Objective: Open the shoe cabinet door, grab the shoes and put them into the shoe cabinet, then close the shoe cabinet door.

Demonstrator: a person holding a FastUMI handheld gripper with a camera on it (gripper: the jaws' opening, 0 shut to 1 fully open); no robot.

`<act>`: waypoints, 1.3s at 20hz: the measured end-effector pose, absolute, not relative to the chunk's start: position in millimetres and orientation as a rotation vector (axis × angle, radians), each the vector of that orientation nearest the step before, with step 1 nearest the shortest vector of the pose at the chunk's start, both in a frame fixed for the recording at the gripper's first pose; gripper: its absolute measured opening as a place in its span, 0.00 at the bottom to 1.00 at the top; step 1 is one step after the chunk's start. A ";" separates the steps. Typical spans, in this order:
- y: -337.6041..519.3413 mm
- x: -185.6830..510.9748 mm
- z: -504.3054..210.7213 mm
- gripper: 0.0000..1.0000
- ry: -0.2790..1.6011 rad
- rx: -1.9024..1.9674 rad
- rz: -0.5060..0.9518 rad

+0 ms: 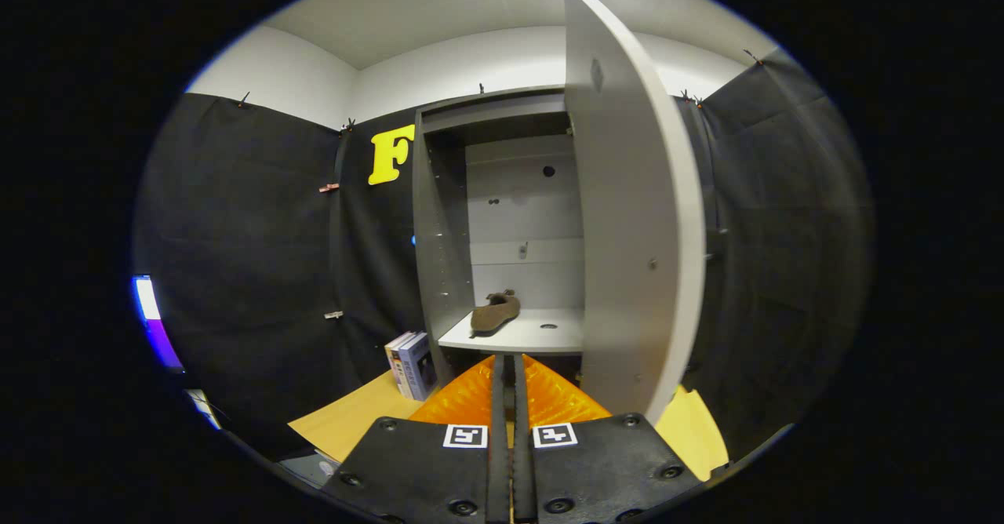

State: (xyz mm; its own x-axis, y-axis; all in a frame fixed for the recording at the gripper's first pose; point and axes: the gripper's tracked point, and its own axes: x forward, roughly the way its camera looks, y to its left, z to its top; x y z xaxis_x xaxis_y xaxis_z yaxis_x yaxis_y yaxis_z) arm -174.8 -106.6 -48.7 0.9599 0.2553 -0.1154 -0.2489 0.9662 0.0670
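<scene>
The grey shoe cabinet (443, 218) stands straight ahead against the black wall, and its door (635, 218) is swung open to the right, edge-on toward me. A brown shoe (495, 311) lies on the cabinet's white shelf (541, 334), toward the shelf's left side. My gripper (510, 371) sits just below and in front of that shelf, its two orange fingers (471, 394) pressed together with nothing between them. The shoe is beyond the fingertips, apart from them.
Two or three upright books (412, 365) lean by the cabinet's lower left corner on a tan wooden tabletop (353, 422). The open door juts out close on my right. A lit screen (149, 308) glows far left.
</scene>
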 end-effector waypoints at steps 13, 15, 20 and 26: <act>-35.1 -118.7 -252.5 0.32 0.588 0.068 0.112; -35.0 -120.7 -293.4 0.31 0.678 0.069 0.085; -43.5 -134.5 -385.4 0.32 0.872 0.057 0.014; -59.2 -141.6 -457.6 0.31 0.977 0.035 -0.021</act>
